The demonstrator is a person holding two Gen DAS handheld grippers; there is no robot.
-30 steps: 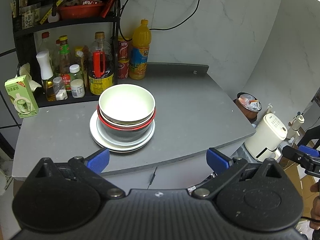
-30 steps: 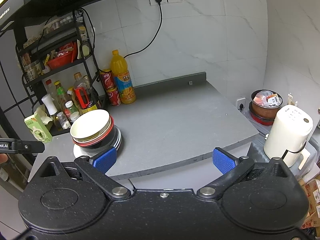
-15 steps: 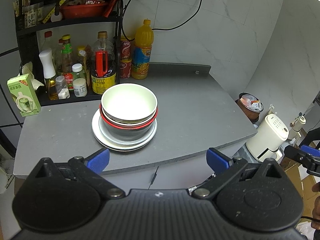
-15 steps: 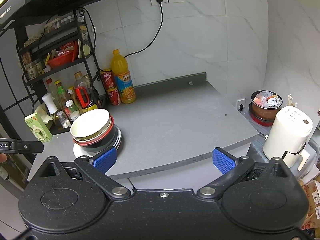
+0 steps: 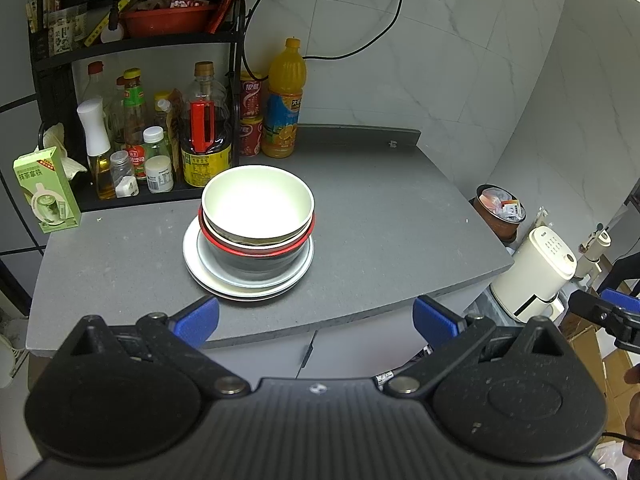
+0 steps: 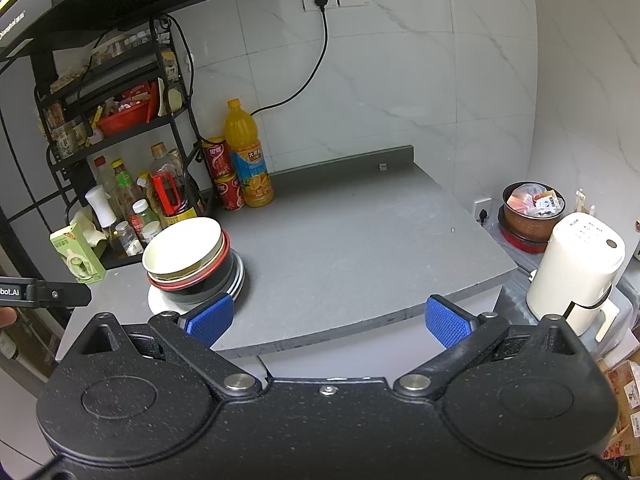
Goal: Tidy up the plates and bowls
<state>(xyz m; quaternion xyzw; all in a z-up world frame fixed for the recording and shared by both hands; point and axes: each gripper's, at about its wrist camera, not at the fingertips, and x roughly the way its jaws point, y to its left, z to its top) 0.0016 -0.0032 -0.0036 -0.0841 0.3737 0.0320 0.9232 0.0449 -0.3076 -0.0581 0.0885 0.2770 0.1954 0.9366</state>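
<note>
Grey stone countertop [image 5: 380, 216]: nested white bowl [image 5: 258, 200], red-rimmed black bowl [image 5: 256, 258] and white plates [image 5: 224, 276] sit in one stack as a second ago (only your left view crept closer). Left gripper [image 5: 316, 320] and right gripper [image 6: 328, 318] hang apart, empty, short of it.

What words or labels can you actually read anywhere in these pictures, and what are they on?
"bot.AI": on the left gripper, start cut off.
Chinese characters on the green carton, orange juice bottle and red cans: too blurred to read.
Sauce bottle labels on the rack: too small.
</note>
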